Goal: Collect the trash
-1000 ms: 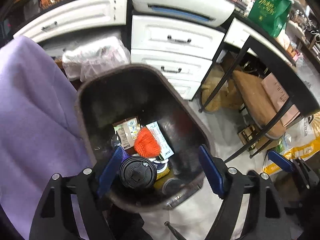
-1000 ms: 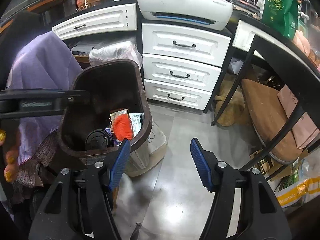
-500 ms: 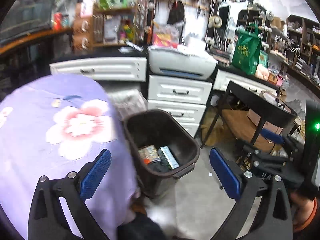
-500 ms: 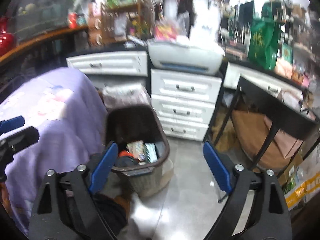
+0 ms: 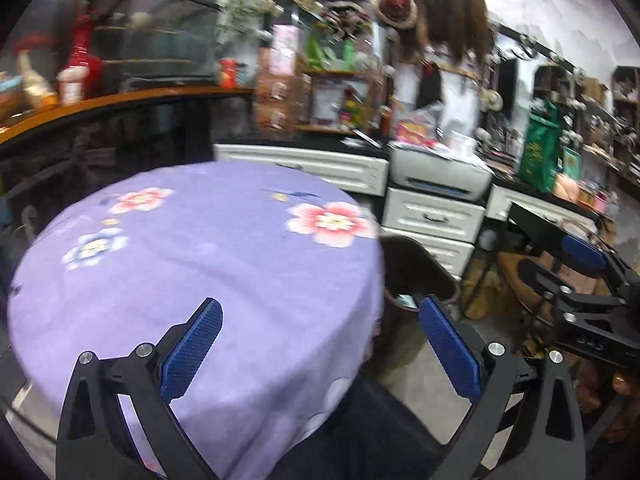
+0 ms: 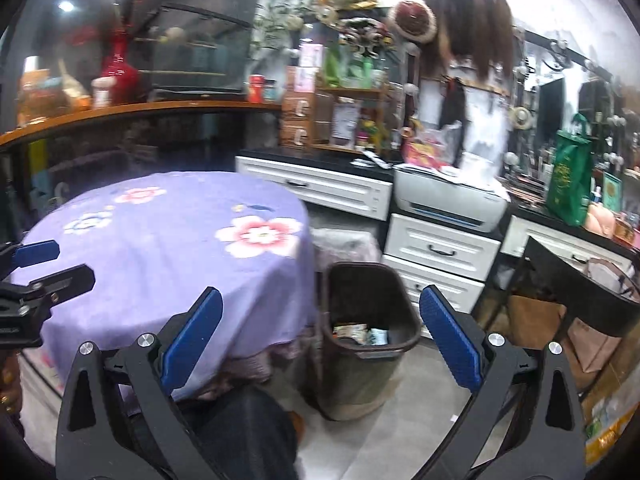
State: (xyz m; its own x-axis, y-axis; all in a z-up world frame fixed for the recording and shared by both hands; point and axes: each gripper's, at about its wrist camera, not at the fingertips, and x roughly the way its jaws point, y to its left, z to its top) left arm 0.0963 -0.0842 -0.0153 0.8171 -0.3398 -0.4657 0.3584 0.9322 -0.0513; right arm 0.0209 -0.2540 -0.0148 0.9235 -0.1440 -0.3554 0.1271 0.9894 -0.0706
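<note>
1. The bin (image 6: 366, 320) stands on the floor just beside the round desk (image 6: 168, 248), which wears a purple flowered cloth. Packets and paper (image 6: 360, 334) already lie inside the bin, so some trash looks collected.
2. No trash shows on the desk top in either view; by my judgement the collecting is done or nearly done, though its far edge is blurred.
3. The left tool (image 5: 320, 344) hangs above the near edge of the desk, spread wide and empty.
4. The right tool (image 6: 320, 338) hangs above the bin, also spread wide, holding nothing.
</note>
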